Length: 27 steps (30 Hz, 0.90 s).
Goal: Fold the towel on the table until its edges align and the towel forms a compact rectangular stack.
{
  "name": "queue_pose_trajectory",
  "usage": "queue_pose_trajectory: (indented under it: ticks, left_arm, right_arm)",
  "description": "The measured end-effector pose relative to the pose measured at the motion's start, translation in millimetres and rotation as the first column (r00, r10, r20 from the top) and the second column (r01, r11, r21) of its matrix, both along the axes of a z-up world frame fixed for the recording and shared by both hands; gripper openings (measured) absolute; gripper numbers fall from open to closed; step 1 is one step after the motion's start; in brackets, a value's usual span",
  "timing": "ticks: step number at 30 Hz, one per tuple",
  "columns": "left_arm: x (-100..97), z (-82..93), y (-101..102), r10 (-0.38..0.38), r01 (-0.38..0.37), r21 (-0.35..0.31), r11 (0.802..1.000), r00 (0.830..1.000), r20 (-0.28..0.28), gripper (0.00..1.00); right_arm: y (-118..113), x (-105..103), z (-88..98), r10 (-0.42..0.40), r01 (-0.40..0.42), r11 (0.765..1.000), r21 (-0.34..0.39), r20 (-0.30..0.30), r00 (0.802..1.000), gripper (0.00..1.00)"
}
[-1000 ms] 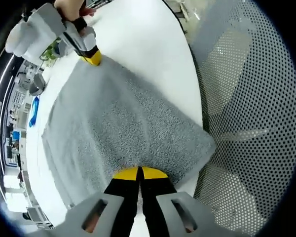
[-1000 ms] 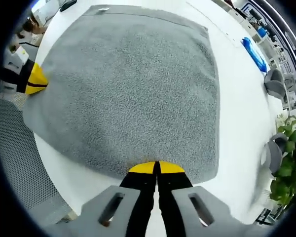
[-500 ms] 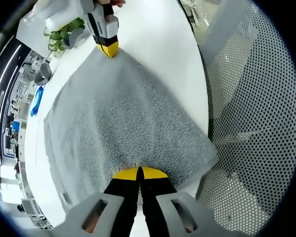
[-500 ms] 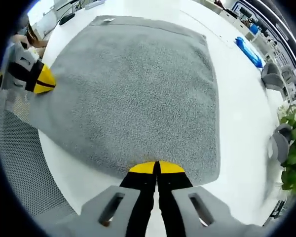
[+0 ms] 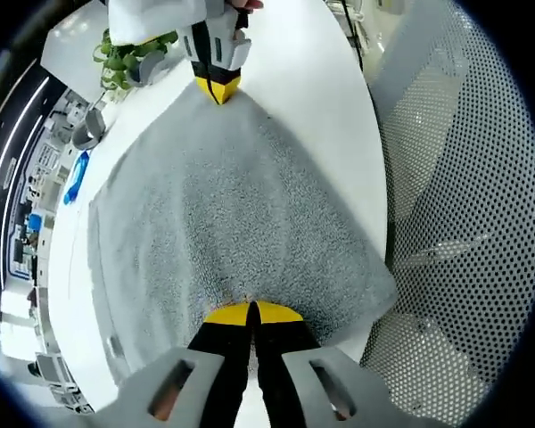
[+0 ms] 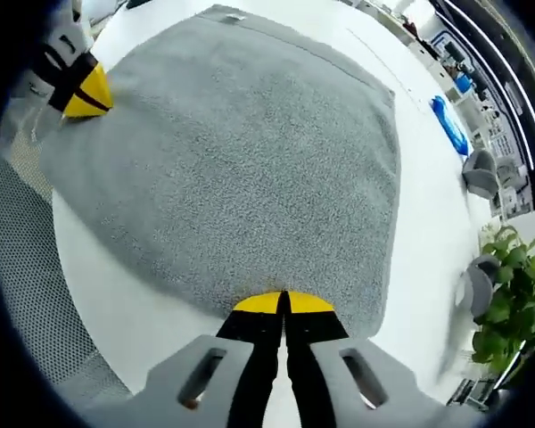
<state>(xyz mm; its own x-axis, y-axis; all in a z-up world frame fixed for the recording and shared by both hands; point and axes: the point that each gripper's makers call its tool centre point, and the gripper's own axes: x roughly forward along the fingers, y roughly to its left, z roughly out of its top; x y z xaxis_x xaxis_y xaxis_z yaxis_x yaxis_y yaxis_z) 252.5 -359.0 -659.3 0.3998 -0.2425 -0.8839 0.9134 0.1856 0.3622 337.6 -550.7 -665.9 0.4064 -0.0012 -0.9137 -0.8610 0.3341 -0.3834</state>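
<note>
The white desk (image 5: 303, 80) carries a grey towel (image 5: 223, 223), spread ahead of both tongs and reaching from one pair to the other. The left tongs (image 5: 251, 312) are pressed together, pinching the towel's near edge; the right tongs (image 6: 283, 303) pinch another corner the same way. Past the towel from the right tongs lies a small blue object (image 6: 448, 125), with a green plant (image 6: 508, 299) off to their right.

Left gripper (image 5: 251, 309) pinching grey towel (image 5: 223, 223), right gripper (image 5: 218, 87) seemingly too
</note>
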Motion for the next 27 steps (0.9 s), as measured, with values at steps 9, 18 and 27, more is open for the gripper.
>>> queue_pose_trajectory:
  ticks: [9,18,27]
  left_arm:
    - [7.9,0.0,4,0.089,-0.090,-0.031,0.996,0.996,-0.014,0.01]
    - [14.6,0.4,7,0.112,-0.112,-0.030,0.993,0.994,0.009,0.01]
    - [23.8,0.8,11,0.119,-0.118,-0.034,0.992,0.992,0.045,0.01]
  right_arm:
    - [1,-1,0.6,-0.063,0.063,0.997,0.033,0.002,0.998,0.00]
    - [0,-2,1.2,-0.142,0.145,0.972,0.187,-0.030,0.989,0.00]
    - [4,-3,-0.2,-0.056,0.055,0.998,0.027,0.024,0.998,0.00]
